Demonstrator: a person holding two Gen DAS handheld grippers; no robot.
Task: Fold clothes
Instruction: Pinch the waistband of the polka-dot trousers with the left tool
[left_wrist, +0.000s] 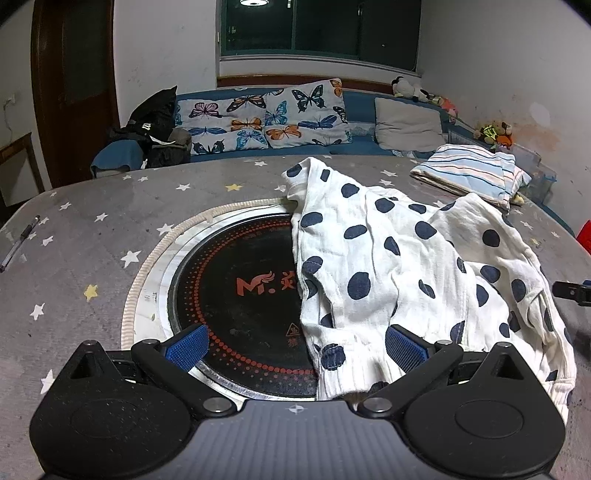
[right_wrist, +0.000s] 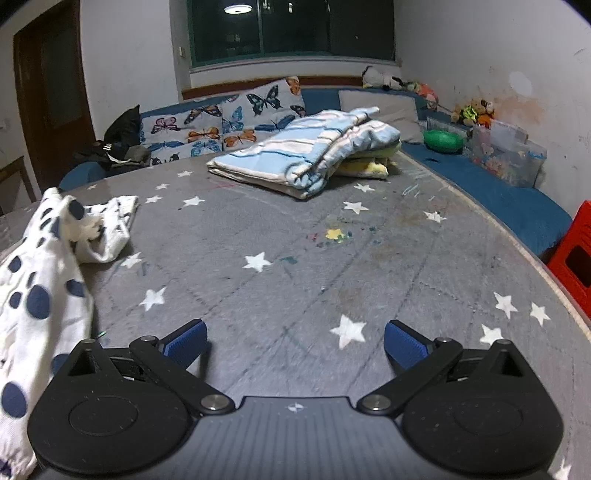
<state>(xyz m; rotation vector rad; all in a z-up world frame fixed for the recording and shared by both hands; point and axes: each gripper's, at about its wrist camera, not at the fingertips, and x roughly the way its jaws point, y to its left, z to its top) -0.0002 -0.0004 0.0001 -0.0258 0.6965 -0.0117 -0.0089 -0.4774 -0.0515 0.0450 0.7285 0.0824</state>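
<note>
A white garment with dark blue dots (left_wrist: 399, 266) lies crumpled on the grey star-print tablecloth (left_wrist: 92, 236), partly covering the round black cooktop (left_wrist: 236, 291) set in the table. My left gripper (left_wrist: 295, 347) hovers open over the garment's near edge, its blue pads (left_wrist: 186, 347) wide apart and its right finger above the cloth. In the right wrist view the same dotted garment (right_wrist: 37, 280) lies at the far left. My right gripper (right_wrist: 295, 345) stands open over bare tablecloth (right_wrist: 295, 258), with nothing between its fingers. A tip of the right gripper (left_wrist: 570, 291) shows at the left view's right edge.
A folded blue-striped cloth (right_wrist: 306, 155) sits on a yellow one at the table's far side. A pen (left_wrist: 18, 243) lies at the left edge. Behind are a blue sofa with butterfly cushions (left_wrist: 266, 118), a red stool (right_wrist: 572, 254), a green bowl (right_wrist: 443, 140) and plush toys.
</note>
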